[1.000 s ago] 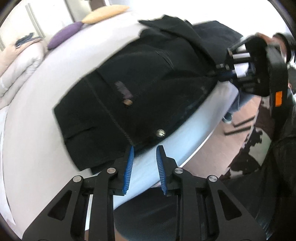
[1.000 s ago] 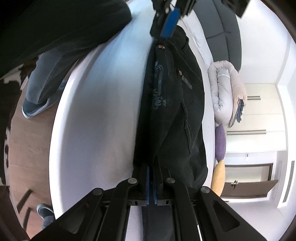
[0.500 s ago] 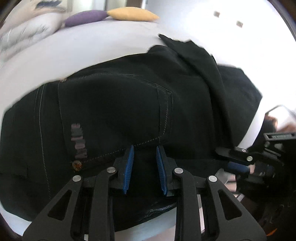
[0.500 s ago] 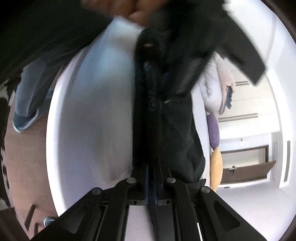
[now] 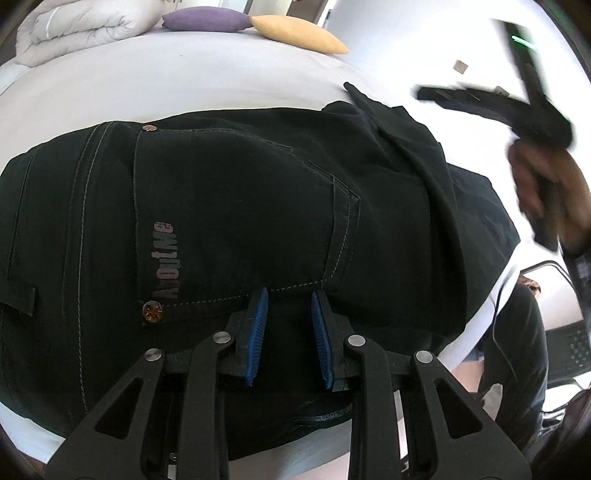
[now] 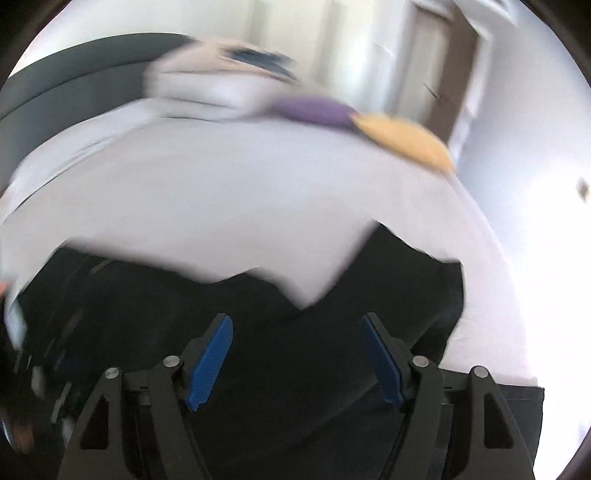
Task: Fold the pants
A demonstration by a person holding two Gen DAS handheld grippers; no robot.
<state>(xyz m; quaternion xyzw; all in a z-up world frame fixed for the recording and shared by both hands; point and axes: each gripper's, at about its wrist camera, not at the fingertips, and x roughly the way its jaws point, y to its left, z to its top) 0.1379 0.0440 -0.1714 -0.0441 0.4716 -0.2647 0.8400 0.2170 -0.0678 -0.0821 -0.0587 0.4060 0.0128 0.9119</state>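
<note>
Black pants lie folded on a white bed, back pocket with grey lettering facing up. My left gripper hovers just over the pocket's lower seam, jaws a little apart and empty. In the blurred right wrist view, the pants fill the lower half, a folded leg end pointing up at the right. My right gripper is wide open above the cloth, holding nothing. It also shows in the left wrist view as a blurred dark shape in a hand at the upper right.
A purple pillow and a yellow pillow lie at the bed's far edge beside a rolled white duvet. A dark headboard curves at the left. The bed's near edge drops off at the right, with the person's legs beyond.
My right gripper let go of the pants, opened wide and swung up and away. My left gripper moved from the bed's edge over the pocket and stayed there.
</note>
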